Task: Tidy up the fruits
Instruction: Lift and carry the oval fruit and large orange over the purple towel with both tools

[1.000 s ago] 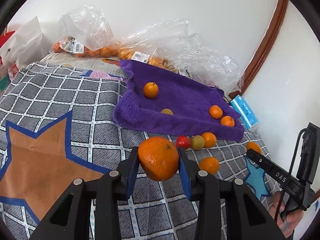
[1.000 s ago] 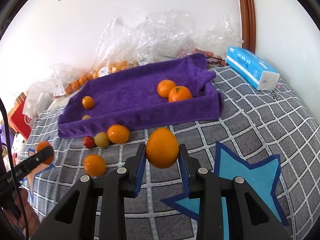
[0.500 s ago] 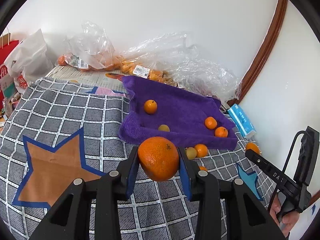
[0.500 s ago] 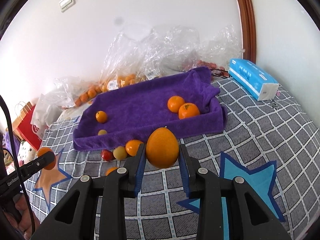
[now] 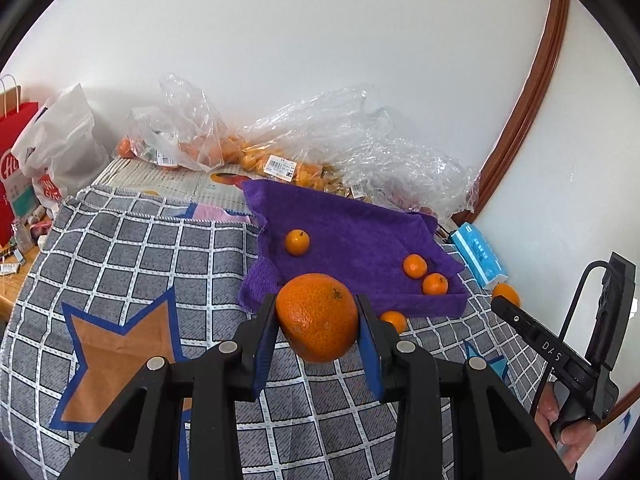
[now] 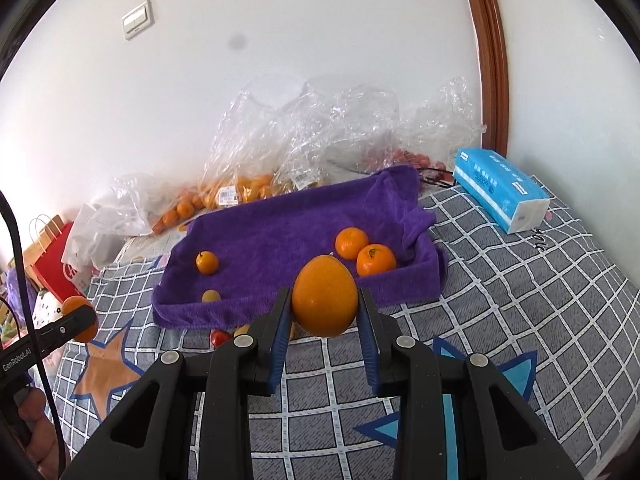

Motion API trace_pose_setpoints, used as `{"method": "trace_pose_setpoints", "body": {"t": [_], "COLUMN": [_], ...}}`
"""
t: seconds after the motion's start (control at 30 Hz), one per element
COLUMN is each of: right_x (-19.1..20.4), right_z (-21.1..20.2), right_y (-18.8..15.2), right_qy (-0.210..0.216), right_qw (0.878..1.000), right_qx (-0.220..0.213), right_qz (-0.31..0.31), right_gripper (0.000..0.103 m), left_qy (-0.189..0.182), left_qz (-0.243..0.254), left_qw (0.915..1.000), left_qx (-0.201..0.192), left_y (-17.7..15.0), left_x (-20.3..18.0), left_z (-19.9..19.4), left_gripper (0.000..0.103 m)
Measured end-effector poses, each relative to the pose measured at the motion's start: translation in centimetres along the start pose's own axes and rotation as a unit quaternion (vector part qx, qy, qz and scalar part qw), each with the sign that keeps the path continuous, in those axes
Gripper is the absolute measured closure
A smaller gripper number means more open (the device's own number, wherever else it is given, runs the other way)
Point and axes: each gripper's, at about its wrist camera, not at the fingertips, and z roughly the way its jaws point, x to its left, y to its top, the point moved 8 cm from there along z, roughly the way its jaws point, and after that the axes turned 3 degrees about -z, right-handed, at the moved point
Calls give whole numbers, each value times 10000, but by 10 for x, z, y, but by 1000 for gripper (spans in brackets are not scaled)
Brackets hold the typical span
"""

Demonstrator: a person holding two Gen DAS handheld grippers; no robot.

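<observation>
- Purple towel [image 5: 352, 232] lies draped over a shallow tray on the checked grey cloth [image 5: 132, 248] that covers the table, and we see it from both wrist views.
- We hold a rough-skinned orange [image 5: 317, 317] in our left tongs [image 5: 317, 322], whose blue pads pinch it on both sides, clear of the cloth.
- We hold a smoother, egg-shaped orange fruit [image 6: 324, 296] in our right tongs [image 6: 324, 318], which pinch it the same way, above the cloth and in front of the towel's near edge.
- On the towel, in the right wrist view, we count a small orange with a stem [image 6: 207, 262] toward the left, a small yellowish fruit [image 6: 211, 296] by the near edge, and two oranges [image 6: 365, 252] touching each other toward the right.
- Just in front of the towel, on the cloth, we see a red fruit [image 6: 220, 337] partly hidden behind our right tongs.
- In the left wrist view another orange [image 5: 394, 320] sits on the cloth just before the towel's near edge, beside the right finger.
- Clear plastic bags [image 6: 304, 148] with more oranges are heaped against the white wall behind the towel.
- A blue tissue pack [image 6: 500, 188] lies on the cloth to the right of the towel, apart from it.
- A red paper bag [image 5: 12, 160] stands past the table's left end.
</observation>
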Motion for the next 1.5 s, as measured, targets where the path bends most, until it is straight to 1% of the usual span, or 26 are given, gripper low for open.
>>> {"method": "trace_pose_setpoints", "body": {"t": [0.6, 1.13, 1.5], "right_x": [5, 12, 12], "right_z": [0, 6, 21], "right_y": [18, 32, 39], "right_qy": [-21, 82, 52], "right_qw": [9999, 9997, 9998], "right_qx": [-148, -213, -171], "right_qz": [-1, -18, -54], "right_gripper": [71, 71, 71], "left_qy": [-47, -33, -45], "left_qz": [0, 12, -34], "left_qw": [10000, 9998, 9999], "left_qx": [-76, -175, -103], "left_y": [16, 31, 38], "left_x": [-5, -7, -3], "left_z": [-1, 1, 20], "left_gripper": [68, 68, 68]}}
